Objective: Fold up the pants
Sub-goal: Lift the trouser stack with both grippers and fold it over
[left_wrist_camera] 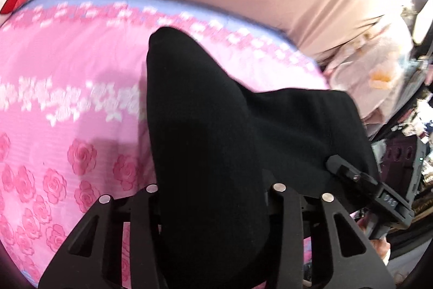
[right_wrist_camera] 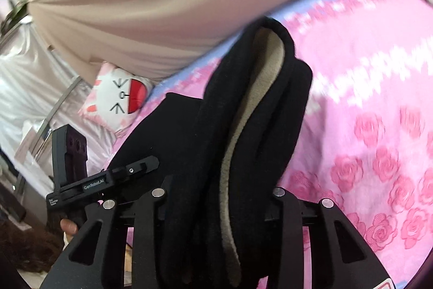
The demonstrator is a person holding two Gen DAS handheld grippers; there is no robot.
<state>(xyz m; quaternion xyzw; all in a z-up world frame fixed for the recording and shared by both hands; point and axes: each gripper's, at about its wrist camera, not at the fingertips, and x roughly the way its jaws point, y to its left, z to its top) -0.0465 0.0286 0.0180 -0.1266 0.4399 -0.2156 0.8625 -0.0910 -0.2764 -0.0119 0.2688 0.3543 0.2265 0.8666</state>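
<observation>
Above the pink bedsheet (left_wrist_camera: 67, 67), both tools side by side, clamping black pants (left_wrist_camera: 205, 132)

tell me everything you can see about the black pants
The black pants are thick, soft-looking knit fabric with a beige fleecy lining showing in the right wrist view. They are bunched into folds, not flat, lifted over the pink rose-print bedspread. One bundle runs up between the fingers of the left gripper, another through the right gripper; both look clamped on the cloth. Waistband, legs and hems cannot be told apart.
</observation>
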